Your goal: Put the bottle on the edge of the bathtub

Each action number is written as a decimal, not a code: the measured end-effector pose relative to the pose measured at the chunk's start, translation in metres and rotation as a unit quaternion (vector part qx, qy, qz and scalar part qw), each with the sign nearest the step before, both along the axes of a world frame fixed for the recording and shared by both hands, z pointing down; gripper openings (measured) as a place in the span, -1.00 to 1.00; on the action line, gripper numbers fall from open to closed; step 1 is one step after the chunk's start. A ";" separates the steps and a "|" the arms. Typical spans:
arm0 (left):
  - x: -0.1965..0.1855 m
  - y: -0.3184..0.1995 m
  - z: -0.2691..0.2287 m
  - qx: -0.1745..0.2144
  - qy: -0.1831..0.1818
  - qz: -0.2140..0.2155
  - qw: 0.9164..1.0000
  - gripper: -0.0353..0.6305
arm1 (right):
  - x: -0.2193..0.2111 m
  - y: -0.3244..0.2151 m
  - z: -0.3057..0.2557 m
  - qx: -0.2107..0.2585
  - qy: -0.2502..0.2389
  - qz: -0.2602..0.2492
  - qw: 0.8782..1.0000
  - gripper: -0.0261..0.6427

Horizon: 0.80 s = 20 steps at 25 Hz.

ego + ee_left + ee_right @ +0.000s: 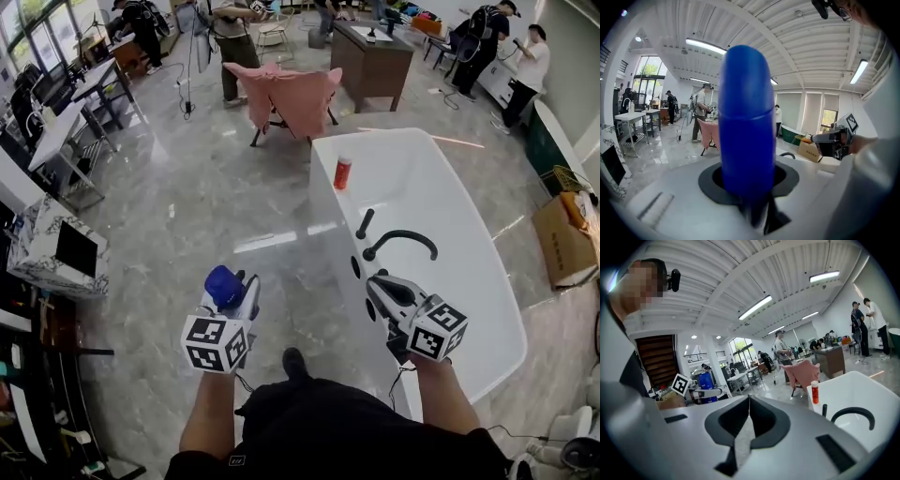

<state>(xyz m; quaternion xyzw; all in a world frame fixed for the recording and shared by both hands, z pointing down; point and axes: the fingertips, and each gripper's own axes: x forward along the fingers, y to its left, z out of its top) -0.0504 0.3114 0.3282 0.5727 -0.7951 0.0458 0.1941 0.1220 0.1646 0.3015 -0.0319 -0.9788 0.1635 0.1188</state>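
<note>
Far L in head view: speckled box w/ dark screen (58, 250) on the grey marble floor (187, 206). L gripper (234, 287) is low centre-left over the floor, jaws clamped on the blue bottle (746, 117). In the left gripper view the bottle stands upright btwn the jaws and fills the gap, rounded top pointing away from the cam. Bottle is well apart from the tub, not on its edge. Further back, a pink-draped chair (295, 97) w/ a brown desk (372, 56) behind it and ppl standing around. R gripper (749, 404) is held beside the near end of the white bathtub (323, 183); jaws pressed together, nothing btwn them. On the tub's L rim, far end, stands a small red-orange bottle (342, 172). Nearer on the same rim are a black faucet (400, 240) w/ curved spout and a short black handle (364, 223). Far R, past the tub: cardboard box (561, 242) on the floor.
</note>
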 end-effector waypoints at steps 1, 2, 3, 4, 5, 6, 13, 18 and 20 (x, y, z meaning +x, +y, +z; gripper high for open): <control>-0.008 -0.002 0.001 -0.001 0.000 0.001 1.000 -0.54 | -0.009 -0.001 0.003 -0.001 0.004 -0.001 1.000 -0.89; -0.016 -0.003 0.002 -0.001 -0.001 0.002 1.000 -0.54 | -0.017 -0.003 0.006 -0.003 0.008 -0.001 1.000 -0.89; -0.023 -0.005 0.004 -0.002 -0.002 0.003 1.000 -0.54 | -0.025 -0.004 0.008 -0.004 0.011 -0.001 1.000 -0.89; -0.031 -0.005 0.005 -0.003 -0.002 0.004 1.000 -0.54 | -0.033 -0.005 0.011 -0.006 0.014 -0.001 1.000 -0.89; -0.038 -0.006 0.006 -0.004 -0.003 0.005 1.000 -0.54 | -0.041 -0.006 0.012 -0.007 0.017 -0.001 1.000 -0.89; -0.045 -0.006 0.006 -0.005 -0.003 0.006 1.000 -0.54 | -0.049 -0.007 0.013 -0.008 0.019 -0.001 1.000 -0.89; -0.086 -0.004 0.011 -0.007 -0.003 0.022 1.000 -0.54 | -0.102 0.005 0.013 -0.012 0.012 -0.001 1.000 -0.89; -0.100 -0.010 0.018 -0.006 0.006 0.030 1.000 -0.54 | -0.116 0.009 0.025 -0.017 0.033 -0.003 0.999 -0.89; -0.103 -0.015 0.022 -0.007 0.012 0.033 0.999 -0.54 | -0.121 0.005 0.028 -0.018 0.039 0.000 0.999 -0.89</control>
